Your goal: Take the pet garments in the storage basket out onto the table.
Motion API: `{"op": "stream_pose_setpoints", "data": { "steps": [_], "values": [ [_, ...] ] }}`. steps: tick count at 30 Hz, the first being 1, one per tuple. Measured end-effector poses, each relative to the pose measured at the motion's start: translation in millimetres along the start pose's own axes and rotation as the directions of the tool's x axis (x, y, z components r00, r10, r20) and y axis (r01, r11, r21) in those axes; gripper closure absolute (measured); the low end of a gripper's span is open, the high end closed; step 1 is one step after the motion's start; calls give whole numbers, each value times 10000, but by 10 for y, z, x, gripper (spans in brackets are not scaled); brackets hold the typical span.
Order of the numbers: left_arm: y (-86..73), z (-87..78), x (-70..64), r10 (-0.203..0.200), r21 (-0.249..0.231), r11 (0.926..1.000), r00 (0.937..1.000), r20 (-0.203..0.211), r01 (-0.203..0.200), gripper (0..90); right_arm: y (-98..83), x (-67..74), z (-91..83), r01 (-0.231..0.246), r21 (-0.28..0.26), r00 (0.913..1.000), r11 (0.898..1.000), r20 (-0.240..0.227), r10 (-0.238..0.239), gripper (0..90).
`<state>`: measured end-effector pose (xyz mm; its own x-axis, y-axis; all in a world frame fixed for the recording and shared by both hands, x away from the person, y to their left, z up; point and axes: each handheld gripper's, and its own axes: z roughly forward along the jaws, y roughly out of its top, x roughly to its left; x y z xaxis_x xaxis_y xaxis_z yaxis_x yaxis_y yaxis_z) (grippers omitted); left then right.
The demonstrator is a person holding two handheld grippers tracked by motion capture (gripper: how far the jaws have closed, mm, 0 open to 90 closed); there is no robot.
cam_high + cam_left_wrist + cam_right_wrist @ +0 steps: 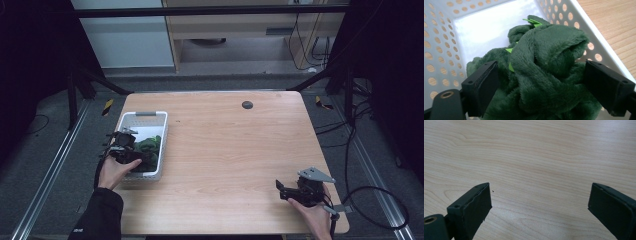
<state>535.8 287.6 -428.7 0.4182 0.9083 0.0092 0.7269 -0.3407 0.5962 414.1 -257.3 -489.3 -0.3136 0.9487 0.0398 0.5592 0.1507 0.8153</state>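
Observation:
A dark green plush toy (150,145) lies in a white perforated basket (145,114) at the table's left side. My left gripper (136,150) reaches into the basket from its near left corner. In the left gripper view the jaws stand wide apart, open, on either side of the plush toy (549,47), whose folds bulge between them; small bright green felt bits show on it. The basket's wall (439,37) rises behind. My right gripper (281,191) rests low at the table's near right, open. Bare wood (536,150) lies between the right gripper's (540,200) jaws.
The wooden table (235,145) has a small black round cap (247,104) near its far edge. A black cable (380,200) trails off the right side onto the floor. Metal rails run along both sides of the table.

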Motion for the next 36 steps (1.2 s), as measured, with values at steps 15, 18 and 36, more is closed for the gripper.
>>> {"op": "stream_pose_setpoints", "data": {
  "steps": [15,18,36],
  "values": [
    [18,100,-5,-435,512,9978,9990,128,428,283,-2,2,2,0,63,10000,10000,-18,0,45],
    [13,120,-8,-365,699,9969,9992,144,354,366,0,-5,0,-8,44,10000,10000,5,8,45],
    [-30,106,-27,-598,734,9954,9981,-175,610,762,0,3,1,-4,77,10000,10000,-20,4,46]
  ]
}}
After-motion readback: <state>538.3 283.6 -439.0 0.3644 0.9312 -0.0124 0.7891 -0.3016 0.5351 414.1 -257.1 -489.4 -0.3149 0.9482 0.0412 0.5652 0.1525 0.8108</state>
